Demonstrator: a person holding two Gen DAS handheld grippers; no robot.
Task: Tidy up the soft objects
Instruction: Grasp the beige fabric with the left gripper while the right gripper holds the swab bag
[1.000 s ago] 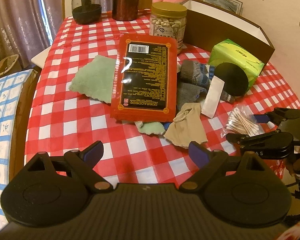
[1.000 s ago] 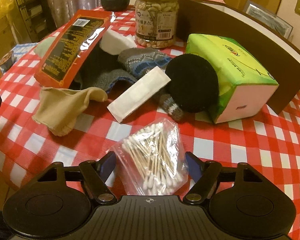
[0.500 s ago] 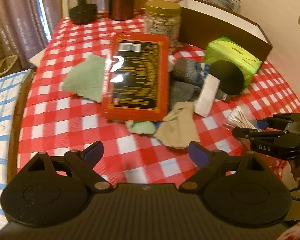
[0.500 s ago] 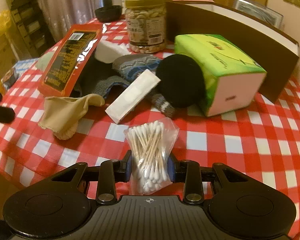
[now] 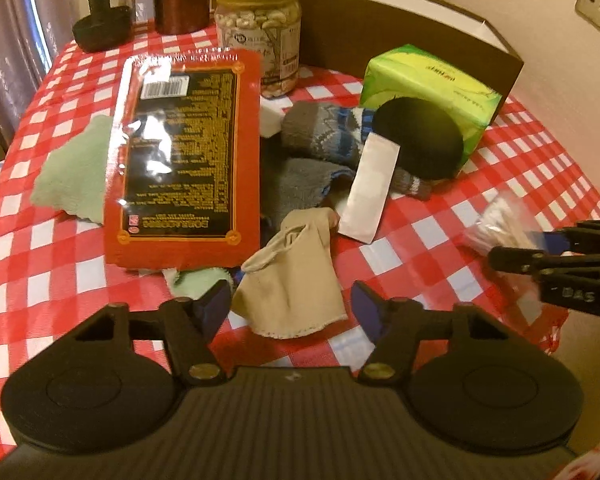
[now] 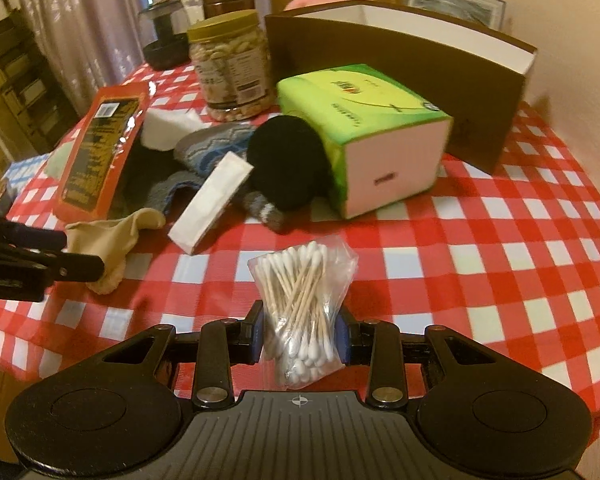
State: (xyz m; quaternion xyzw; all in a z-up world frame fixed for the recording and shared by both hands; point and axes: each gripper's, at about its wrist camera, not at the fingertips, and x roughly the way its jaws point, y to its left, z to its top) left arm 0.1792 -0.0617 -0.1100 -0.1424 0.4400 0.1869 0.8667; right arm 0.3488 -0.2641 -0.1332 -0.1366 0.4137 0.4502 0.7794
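Observation:
A beige sock (image 5: 292, 280) lies crumpled on the red checked tablecloth (image 5: 60, 264), just in front of a red flat package (image 5: 184, 156). My left gripper (image 5: 290, 310) straddles the sock's near end. Its jaws are closing, and a small gap still shows at each blue pad. The sock (image 6: 112, 236) and the left gripper (image 6: 60, 252) also show at the left of the right wrist view. My right gripper (image 6: 300, 340) is shut on a clear bag of cotton swabs (image 6: 304, 292), held just above the cloth. In the left wrist view that bag (image 5: 496, 228) appears blurred at the right.
Behind the sock lie a grey cloth (image 5: 300, 188), a patterned grey-blue sock (image 5: 324, 136), a white sachet (image 5: 370, 188), a black round pad (image 5: 420, 140) and a green tissue pack (image 5: 428, 76). A green cloth (image 5: 76, 172) sticks out left of the package. A nut jar (image 5: 260, 36) and an open brown box (image 5: 400, 40) stand behind.
My left gripper moved forward and down over the beige sock and its jaws narrowed. My right gripper shut on the bag of cotton swabs and carried it sideways, slightly up.

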